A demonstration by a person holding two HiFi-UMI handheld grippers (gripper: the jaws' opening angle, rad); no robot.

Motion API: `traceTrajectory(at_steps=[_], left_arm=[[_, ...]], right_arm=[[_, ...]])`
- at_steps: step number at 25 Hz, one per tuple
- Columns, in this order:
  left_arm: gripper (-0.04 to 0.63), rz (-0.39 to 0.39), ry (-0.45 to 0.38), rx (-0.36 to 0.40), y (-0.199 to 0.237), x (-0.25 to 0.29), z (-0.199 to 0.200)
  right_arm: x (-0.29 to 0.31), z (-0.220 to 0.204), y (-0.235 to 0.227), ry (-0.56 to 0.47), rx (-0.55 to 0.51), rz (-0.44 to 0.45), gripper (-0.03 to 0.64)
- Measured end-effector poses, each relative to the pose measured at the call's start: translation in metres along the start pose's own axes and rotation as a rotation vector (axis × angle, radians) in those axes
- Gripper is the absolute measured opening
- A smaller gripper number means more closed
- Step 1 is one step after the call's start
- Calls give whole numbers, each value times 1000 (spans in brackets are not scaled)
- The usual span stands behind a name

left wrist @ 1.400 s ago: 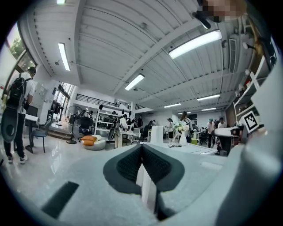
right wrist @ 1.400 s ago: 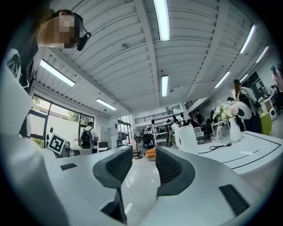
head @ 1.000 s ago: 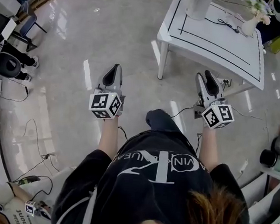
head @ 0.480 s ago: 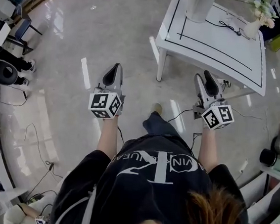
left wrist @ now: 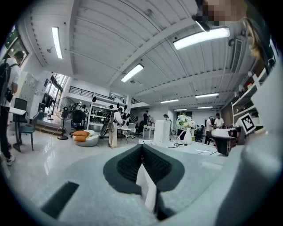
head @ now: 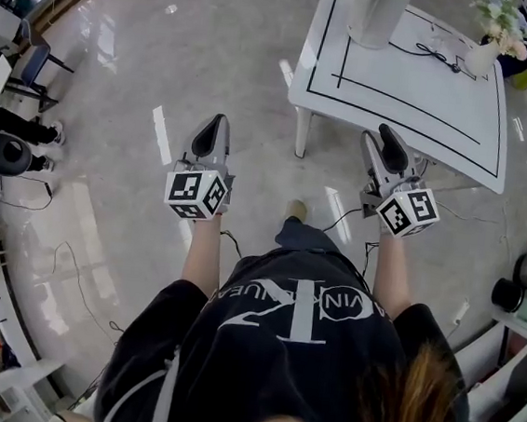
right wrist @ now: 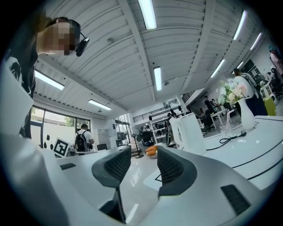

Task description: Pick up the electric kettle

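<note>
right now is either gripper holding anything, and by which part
Nothing is held. The left gripper is shut with nothing in it, the right gripper is open and empty; the electric kettle stands untouched on the table.

The head camera peers steeply down over the person. Cameras on the left gripper [head: 215, 123] and right gripper [head: 385, 136] look level along their jaws. All 3 share the kettle [head: 376, 11] and table [head: 416, 100] ahead.

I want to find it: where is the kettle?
In the head view the electric kettle stands at the top, on the white table, left of the black cable and flower vase.
</note>
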State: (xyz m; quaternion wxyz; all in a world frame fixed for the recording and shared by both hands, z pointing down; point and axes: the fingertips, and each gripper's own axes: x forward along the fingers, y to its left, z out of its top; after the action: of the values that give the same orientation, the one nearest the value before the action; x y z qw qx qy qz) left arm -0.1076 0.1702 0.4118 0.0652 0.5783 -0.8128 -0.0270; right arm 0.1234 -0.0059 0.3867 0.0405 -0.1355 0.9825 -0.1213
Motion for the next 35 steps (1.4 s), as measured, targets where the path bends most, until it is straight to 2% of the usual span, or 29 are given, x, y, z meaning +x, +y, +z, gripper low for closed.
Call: traceTrajectory(at_steps=[11, 21, 27, 35], left_arm=[[11, -25, 3, 6, 17, 77, 13], [11, -37, -1, 1, 21, 114, 13], [11, -50, -12, 9, 18, 132, 21], [11, -130, 14, 17, 11, 181, 17]], right_arm=[[64, 4, -43, 22, 3, 18, 167], [90, 2, -58, 44, -18, 58, 167], [95, 5, -70, 34, -8, 47, 168], [107, 1, -91, 37, 9, -8, 167]])
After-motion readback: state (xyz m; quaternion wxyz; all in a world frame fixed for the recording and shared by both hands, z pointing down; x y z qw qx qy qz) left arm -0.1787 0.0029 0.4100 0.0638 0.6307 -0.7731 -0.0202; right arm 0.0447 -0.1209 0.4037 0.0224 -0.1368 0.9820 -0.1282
